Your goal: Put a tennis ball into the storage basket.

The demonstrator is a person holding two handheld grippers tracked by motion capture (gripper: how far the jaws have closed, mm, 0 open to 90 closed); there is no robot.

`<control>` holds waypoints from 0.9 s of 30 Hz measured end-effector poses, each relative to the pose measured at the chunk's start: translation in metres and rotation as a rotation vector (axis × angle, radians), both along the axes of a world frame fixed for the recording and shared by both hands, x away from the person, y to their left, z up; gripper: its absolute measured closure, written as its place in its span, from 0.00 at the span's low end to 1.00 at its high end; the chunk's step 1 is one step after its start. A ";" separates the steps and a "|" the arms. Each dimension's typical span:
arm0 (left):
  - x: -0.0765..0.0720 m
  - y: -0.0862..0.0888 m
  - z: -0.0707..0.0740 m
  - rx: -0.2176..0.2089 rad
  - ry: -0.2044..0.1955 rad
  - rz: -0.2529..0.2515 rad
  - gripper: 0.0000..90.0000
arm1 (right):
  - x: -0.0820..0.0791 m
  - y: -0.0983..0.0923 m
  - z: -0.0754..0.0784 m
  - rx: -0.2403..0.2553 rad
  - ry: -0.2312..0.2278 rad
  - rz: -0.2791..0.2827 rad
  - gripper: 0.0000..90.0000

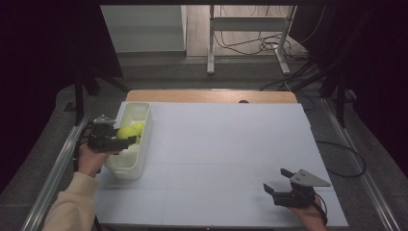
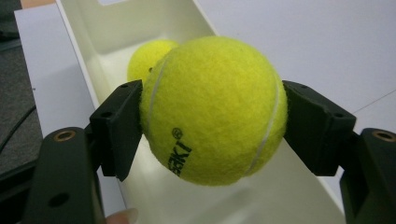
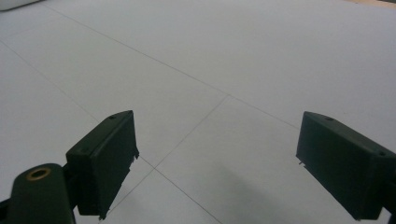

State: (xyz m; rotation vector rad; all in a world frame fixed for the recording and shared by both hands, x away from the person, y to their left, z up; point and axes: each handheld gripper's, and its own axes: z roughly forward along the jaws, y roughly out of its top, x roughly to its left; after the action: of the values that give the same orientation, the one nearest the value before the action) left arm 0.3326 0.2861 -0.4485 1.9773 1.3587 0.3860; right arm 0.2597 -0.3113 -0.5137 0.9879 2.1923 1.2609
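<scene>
Your left gripper [image 2: 212, 109] clamps a tennis ball [image 2: 212, 109] above the white bin [image 1: 143, 126]; your right gripper [image 3: 217, 161], jaws apart, hovers over white board [image 3: 243, 56], dark room beyond.

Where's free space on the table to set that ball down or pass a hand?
Free: the white board from the bin rightward to the right gripper, open at the near right corner. Crowded: the bin, where the left gripper holds a tennis ball above another ball.

We count two tennis balls: one [image 2: 212, 109] clamped over the left bin, another [image 2: 147, 58] lying inside it. We see one white bin [image 1: 139, 144] and two grippers, left [image 1: 118, 139] and right [image 1: 279, 182].
</scene>
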 end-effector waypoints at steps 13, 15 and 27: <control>0.000 0.000 0.002 0.008 0.007 -0.004 0.29 | 0.000 0.000 0.000 0.002 -0.001 0.000 0.14; 0.001 -0.001 0.002 0.012 0.003 0.001 0.29 | 0.000 0.000 0.000 0.001 0.001 0.000 0.14; -0.008 -0.006 0.019 -0.063 -0.105 -0.012 0.13 | 0.000 0.000 0.000 -0.002 0.001 -0.001 0.14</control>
State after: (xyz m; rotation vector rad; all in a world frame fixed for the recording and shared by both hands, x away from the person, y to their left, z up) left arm 0.3244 0.2805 -0.4293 1.8863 1.2770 0.4300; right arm 0.2601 -0.3109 -0.5137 0.9895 2.1929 1.2580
